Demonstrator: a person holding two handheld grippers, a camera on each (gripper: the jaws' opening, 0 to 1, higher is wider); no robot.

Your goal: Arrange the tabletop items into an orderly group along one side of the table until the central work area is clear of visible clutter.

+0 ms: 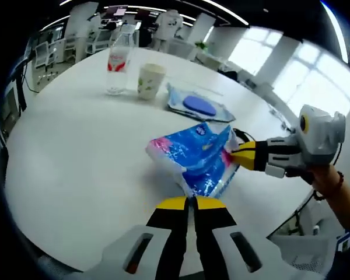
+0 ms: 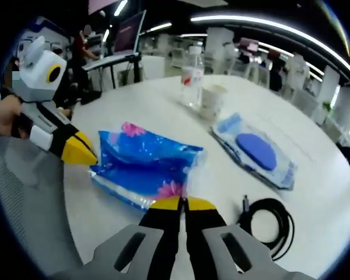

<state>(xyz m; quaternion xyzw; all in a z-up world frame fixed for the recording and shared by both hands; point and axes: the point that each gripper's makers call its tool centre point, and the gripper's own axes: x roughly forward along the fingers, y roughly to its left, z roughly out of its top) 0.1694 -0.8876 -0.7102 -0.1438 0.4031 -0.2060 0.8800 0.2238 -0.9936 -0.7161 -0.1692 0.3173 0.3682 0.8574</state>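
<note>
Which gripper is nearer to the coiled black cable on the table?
Right. The right gripper, shut on the blue packet, sits beside the black cable; the left gripper grips the packet's far end.

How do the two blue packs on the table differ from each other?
The tissue pack is bright blue with pink flowers, while the wet wipes pack is paler with a dark blue oval lid. The tissue pack is crumpled and pinched at opposite ends by the left tool and right tool; the wet wipes pack lies flat, untouched. Both are soft plastic.
</note>
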